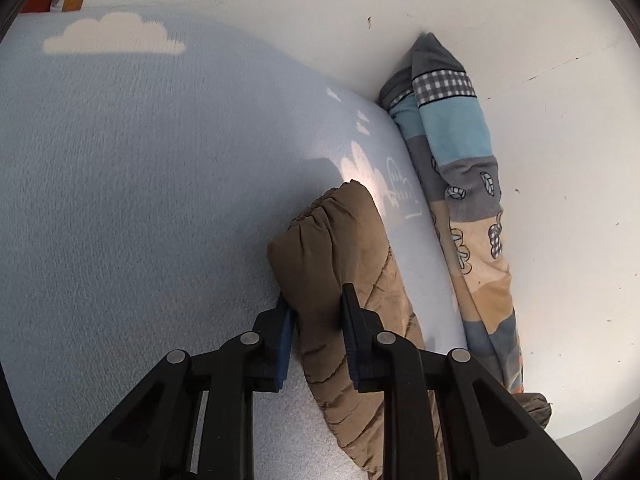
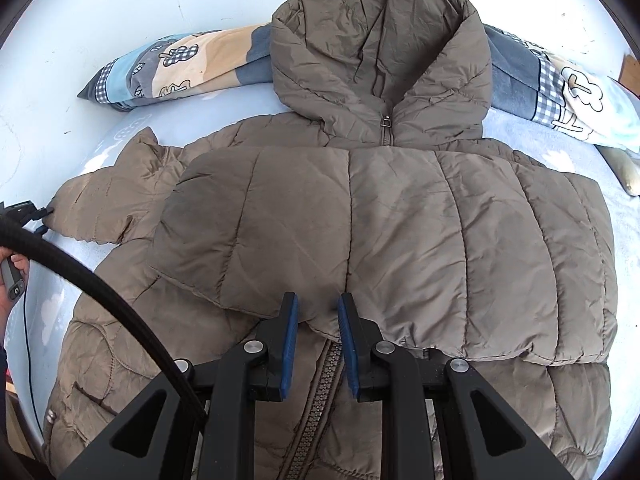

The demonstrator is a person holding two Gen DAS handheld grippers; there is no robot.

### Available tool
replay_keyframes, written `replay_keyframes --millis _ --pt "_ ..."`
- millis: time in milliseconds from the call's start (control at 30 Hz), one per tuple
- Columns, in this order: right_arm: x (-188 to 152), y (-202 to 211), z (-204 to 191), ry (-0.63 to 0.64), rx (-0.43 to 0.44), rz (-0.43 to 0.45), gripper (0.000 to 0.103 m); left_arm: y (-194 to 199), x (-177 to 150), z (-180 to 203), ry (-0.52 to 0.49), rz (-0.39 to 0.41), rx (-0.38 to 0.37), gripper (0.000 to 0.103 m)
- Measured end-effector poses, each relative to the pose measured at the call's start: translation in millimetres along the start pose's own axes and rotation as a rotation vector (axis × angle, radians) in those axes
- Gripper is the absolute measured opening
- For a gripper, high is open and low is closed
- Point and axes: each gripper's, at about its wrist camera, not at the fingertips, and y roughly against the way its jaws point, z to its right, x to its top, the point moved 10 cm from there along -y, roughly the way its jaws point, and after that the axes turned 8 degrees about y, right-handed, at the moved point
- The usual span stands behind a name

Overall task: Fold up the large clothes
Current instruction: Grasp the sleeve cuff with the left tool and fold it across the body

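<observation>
A brown quilted hooded jacket (image 2: 380,216) lies front up on a light blue bed cover (image 2: 256,100), hood toward the wall. Its right sleeve is folded across the chest. My right gripper (image 2: 318,312) is over the edge of that folded sleeve, jaws a little apart with the edge between them, near the zipper (image 2: 320,396). My left gripper (image 1: 316,312) is shut on the cuff (image 1: 324,240) of the other sleeve, at the jacket's left side; it also shows in the right wrist view (image 2: 38,216).
A patchwork blue, grey and beige pillow (image 1: 468,200) lies along the white wall (image 1: 560,160), behind the hood in the right wrist view (image 2: 192,64). The bed cover (image 1: 140,160) has white cloud prints. A black cable (image 2: 104,276) crosses the lower left.
</observation>
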Motion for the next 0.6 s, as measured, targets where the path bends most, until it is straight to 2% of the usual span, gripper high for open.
replay_keyframes --millis 167,233,400,600 --pt "1 1 5 -0.001 -0.019 0.014 0.022 15 0 22 -0.063 0.043 -0.007 0.019" --pt "-4 -6 12 -0.006 -0.038 -0.009 0.022 23 -2 36 -0.102 0.061 -0.017 0.019" --pt "-11 -15 22 -0.047 -0.003 -0.052 0.022 50 -13 89 -0.203 0.092 -0.094 0.019" --pt "-3 1 21 -0.1 0.044 -0.026 0.022 86 -44 155 -0.33 0.089 -0.208 0.019"
